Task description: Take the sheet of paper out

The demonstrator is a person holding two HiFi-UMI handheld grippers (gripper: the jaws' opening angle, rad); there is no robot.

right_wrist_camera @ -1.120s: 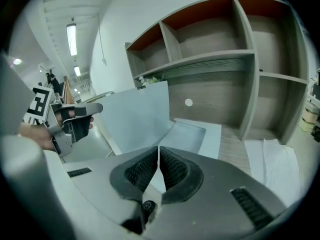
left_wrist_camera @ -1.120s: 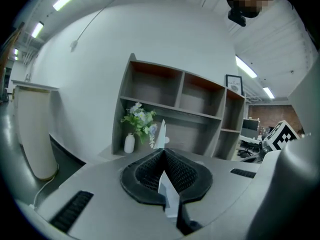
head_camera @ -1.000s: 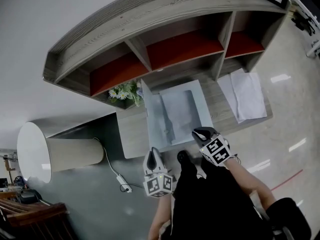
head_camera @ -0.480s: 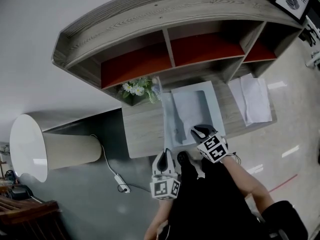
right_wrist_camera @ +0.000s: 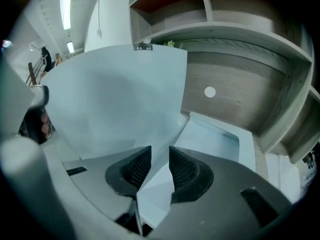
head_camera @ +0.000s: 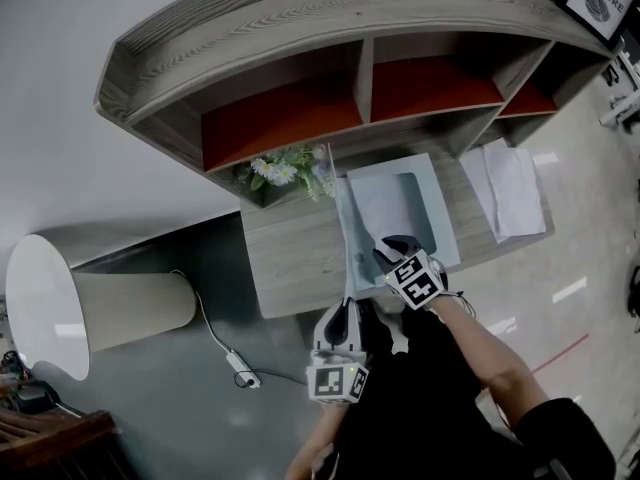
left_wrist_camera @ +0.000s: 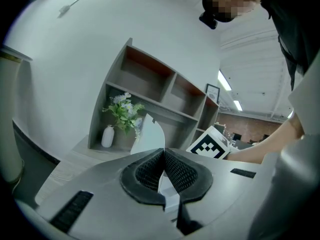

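We've brought R gripper (head_camera: 393, 247) down over the sheet (head_camera: 398, 203) in open folder (head_camera: 446, 236), jaws apart; L gripper (head_camera: 342, 315) stays clamped on cover (left_wrist_camera: 148, 134), so pinch looks next.

A pale wood table (head_camera: 290, 263) is sitting in the middle of the head view, carrying a curved shelf unit (head_camera: 300, 28) along its upper edge. A vase of flowers (head_camera: 285, 168) is standing at the table's upper left. An open folder (head_camera: 443, 223) is lying in the middle, and loose white sheets (head_camera: 515, 193) are lying at the right end.
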